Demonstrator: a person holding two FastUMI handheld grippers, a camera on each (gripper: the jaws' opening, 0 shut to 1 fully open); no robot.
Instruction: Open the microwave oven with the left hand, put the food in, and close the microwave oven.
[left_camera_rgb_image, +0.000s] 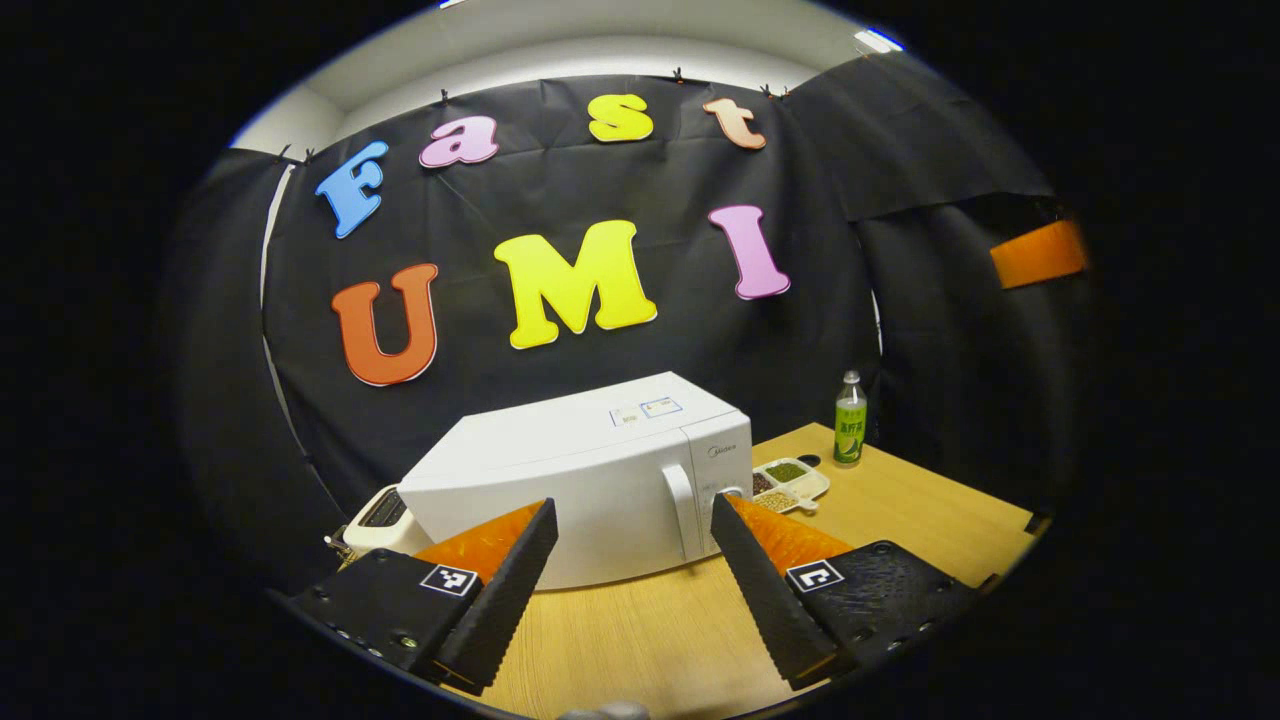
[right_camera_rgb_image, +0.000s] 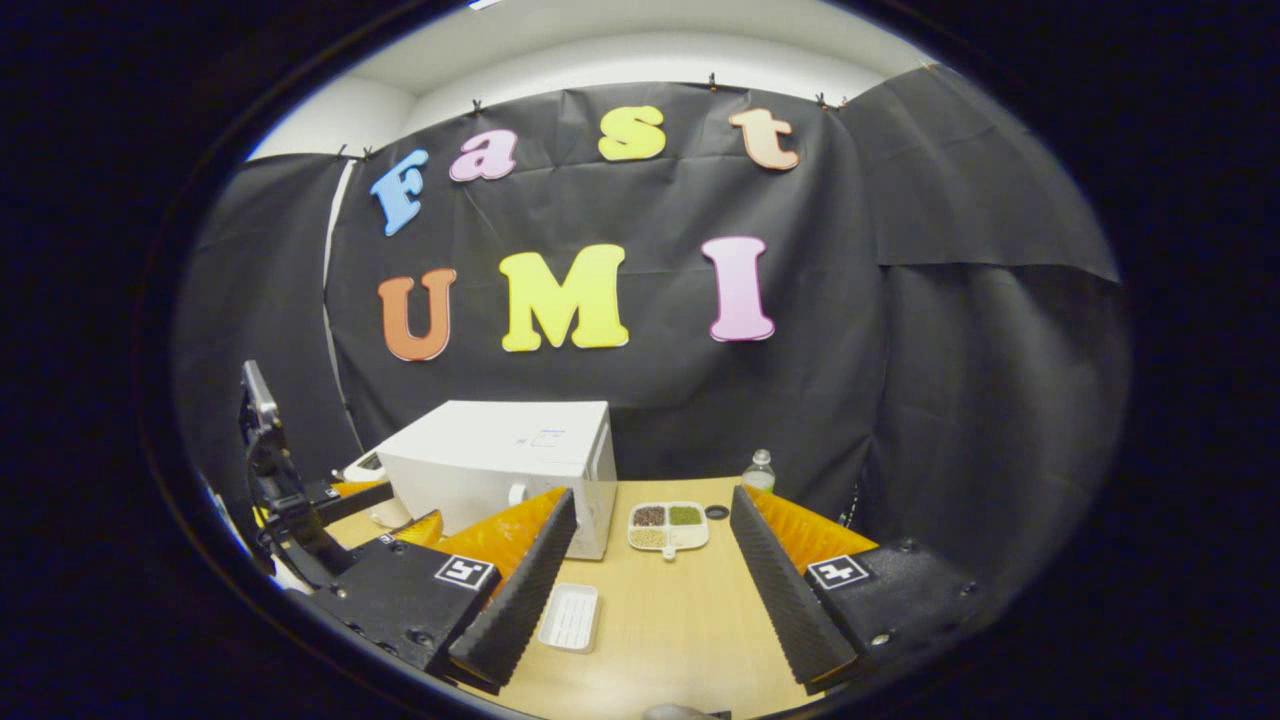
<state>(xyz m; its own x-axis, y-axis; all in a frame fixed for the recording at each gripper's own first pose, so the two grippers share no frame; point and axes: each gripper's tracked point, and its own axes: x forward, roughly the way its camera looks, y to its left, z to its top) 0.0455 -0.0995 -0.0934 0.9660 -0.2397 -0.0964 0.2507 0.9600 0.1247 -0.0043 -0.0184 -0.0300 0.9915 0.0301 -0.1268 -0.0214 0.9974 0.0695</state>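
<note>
The white microwave (left_camera_rgb_image: 590, 470) stands on the wooden table with its door closed and its handle (left_camera_rgb_image: 683, 510) near the right end of the front. My left gripper (left_camera_rgb_image: 632, 510) hangs open a short way in front of it, touching nothing. To the microwave's right lies the food, a white divided plate (left_camera_rgb_image: 790, 482) of beans and grains. In the right gripper view the microwave (right_camera_rgb_image: 500, 465) is at the left and the plate (right_camera_rgb_image: 668, 527) is straight ahead of my open, empty right gripper (right_camera_rgb_image: 652, 500). The left gripper (right_camera_rgb_image: 395, 508) shows there in front of the microwave.
A green bottle (left_camera_rgb_image: 850, 420) stands at the table's back right, with a small black ring (right_camera_rgb_image: 716, 512) near the plate. A small white ribbed tray (right_camera_rgb_image: 570, 617) lies on the table (right_camera_rgb_image: 660, 640) close to me. A pale appliance (left_camera_rgb_image: 375, 520) sits left of the microwave.
</note>
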